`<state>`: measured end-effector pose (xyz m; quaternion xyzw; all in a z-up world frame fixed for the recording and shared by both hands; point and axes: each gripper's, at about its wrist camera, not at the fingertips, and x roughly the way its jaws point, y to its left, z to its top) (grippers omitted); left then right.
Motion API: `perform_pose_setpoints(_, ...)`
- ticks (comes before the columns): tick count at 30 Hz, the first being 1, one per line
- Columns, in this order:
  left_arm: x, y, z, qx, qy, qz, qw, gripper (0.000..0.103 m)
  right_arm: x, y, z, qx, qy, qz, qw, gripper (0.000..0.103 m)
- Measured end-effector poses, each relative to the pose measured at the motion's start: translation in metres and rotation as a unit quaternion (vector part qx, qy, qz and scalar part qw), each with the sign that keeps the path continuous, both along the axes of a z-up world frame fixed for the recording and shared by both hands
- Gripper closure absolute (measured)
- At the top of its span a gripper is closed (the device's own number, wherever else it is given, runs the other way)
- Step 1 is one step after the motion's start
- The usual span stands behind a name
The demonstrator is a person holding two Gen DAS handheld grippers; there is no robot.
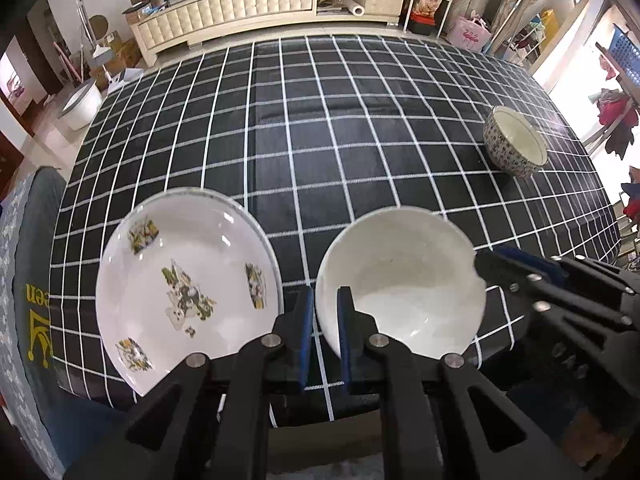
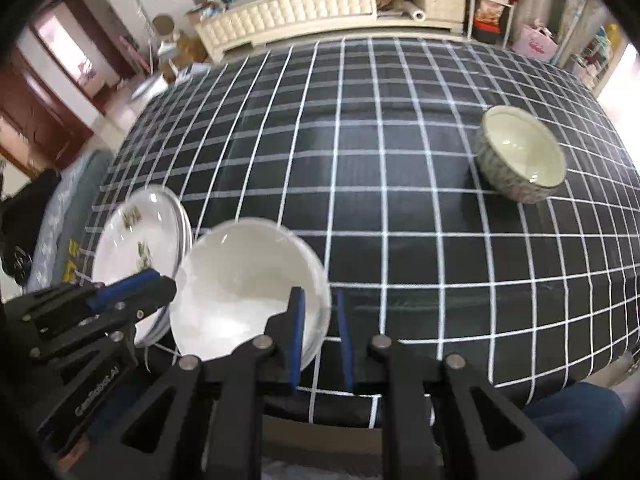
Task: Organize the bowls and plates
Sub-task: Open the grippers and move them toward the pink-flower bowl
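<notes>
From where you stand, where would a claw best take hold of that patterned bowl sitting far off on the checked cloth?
By its rim. The patterned bowl stands upright and alone on the checked tablecloth, mouth open upward, with steep walls probably too wide to span. I would come down from above on the near side with the right claw, one finger inside and one outside the wall, then pinch.

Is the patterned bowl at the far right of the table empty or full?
Empty: the patterned bowl stands upright, its pale inside bare in both views.
</notes>
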<state>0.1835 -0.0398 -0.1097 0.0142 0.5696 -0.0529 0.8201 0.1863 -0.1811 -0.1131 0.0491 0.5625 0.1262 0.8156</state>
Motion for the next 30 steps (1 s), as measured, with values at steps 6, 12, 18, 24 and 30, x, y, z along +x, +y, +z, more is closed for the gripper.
perform_pose_setpoints(6,0.018,-0.021,0.02,-0.006,-0.019,-0.025,0.9995,0.087,0.003,-0.046,0.024,0.005,-0.028,-0.057,0.998,0.065)
perform_pose_setpoints(12,0.041,-0.06,0.037,-0.035,-0.029,-0.059,0.9972,0.073,0.009,-0.094,0.04,0.013,-0.034,-0.097,0.995,0.06)
perform_pose_setpoints(18,0.062,-0.114,0.048,-0.04,-0.039,-0.093,0.9941,0.065,0.023,-0.138,0.052,0.004,-0.036,-0.114,0.993,0.052)
perform_pose_setpoints(24,0.085,-0.158,0.053,-0.04,-0.036,-0.112,0.9922,0.065,0.04,-0.177,0.057,0.007,-0.03,-0.128,0.991,0.051)
perform_pose_setpoints(30,0.114,-0.19,0.05,-0.024,-0.027,-0.127,0.9913,0.062,0.058,-0.199,0.053,0.009,-0.021,-0.132,0.991,0.051)
